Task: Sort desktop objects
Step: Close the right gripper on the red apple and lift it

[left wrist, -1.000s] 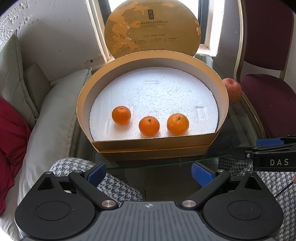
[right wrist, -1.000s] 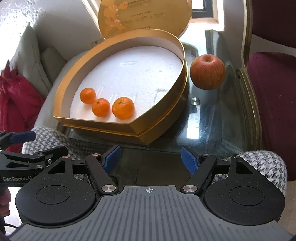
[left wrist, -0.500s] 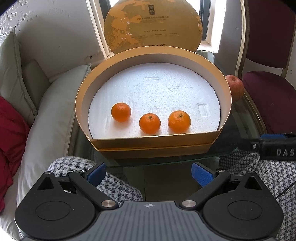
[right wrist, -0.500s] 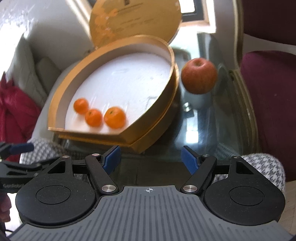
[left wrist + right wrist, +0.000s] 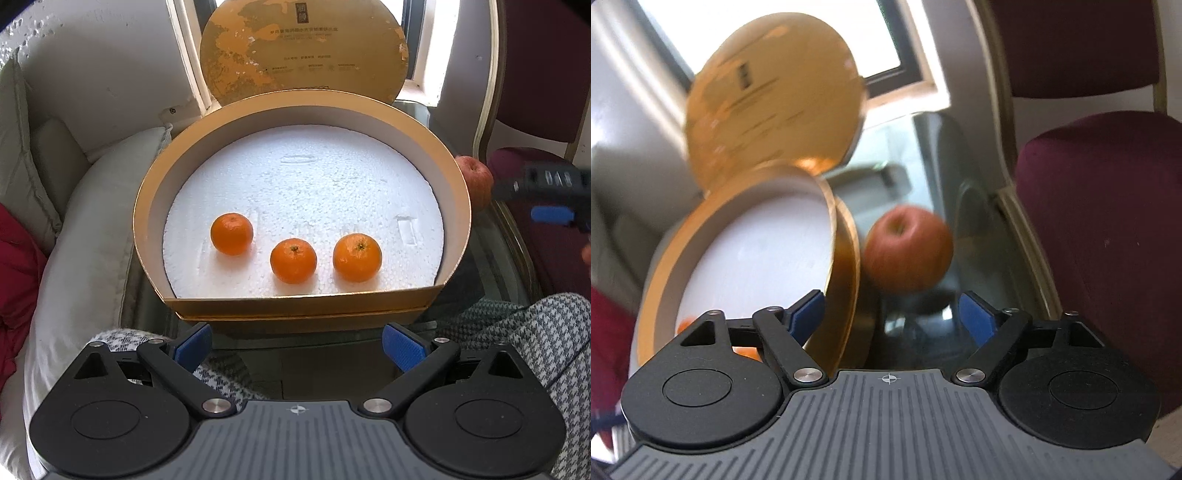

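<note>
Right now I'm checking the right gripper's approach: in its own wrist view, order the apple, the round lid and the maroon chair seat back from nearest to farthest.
1. Apple, just ahead of the right gripper, on the glass.
2. Round lid, upright behind the box, left.
3. Chair back, top right; its order against the lid is too close to call.

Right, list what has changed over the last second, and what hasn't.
The right tongs, open and empty, have swung forward and low toward the apple, which now sits just ahead between the blue pads. Nothing was gripped or released. The left tongs stay open; the three mandarins stay in the gold box.
</note>
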Action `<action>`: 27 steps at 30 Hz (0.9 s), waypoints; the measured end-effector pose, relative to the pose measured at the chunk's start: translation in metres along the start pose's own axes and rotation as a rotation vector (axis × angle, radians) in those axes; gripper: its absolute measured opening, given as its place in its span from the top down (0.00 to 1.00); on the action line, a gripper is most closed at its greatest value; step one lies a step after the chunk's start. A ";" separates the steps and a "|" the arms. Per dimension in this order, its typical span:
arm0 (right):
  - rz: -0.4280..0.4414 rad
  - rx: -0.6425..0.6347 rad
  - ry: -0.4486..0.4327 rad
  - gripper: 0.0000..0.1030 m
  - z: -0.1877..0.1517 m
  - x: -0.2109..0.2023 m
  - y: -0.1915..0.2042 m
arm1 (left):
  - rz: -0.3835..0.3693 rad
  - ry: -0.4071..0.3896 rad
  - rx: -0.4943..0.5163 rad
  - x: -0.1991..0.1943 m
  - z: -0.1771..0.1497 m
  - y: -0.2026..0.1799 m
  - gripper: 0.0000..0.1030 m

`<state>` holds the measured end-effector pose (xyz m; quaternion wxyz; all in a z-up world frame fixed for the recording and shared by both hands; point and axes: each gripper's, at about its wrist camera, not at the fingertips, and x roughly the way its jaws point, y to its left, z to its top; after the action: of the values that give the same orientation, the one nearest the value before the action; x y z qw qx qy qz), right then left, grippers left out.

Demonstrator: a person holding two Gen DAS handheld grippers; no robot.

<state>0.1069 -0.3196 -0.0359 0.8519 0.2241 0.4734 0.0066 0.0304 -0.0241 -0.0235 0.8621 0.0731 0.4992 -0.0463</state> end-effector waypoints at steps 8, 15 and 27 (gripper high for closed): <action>-0.031 0.141 0.024 0.17 0.031 0.046 -0.017 | -0.003 0.021 -0.021 0.011 0.005 0.007 0.03; -0.029 0.243 0.079 0.20 0.037 0.074 -0.021 | -0.004 0.034 -0.023 0.017 0.006 0.008 0.03; -0.083 0.250 0.141 0.20 0.041 0.099 -0.017 | -0.004 0.041 -0.026 0.018 0.003 0.009 0.03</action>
<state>0.1908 -0.3279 -0.1033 0.7816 0.3079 0.5378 -0.0720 0.0430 -0.0156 -0.0370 0.8525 0.0619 0.5175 -0.0401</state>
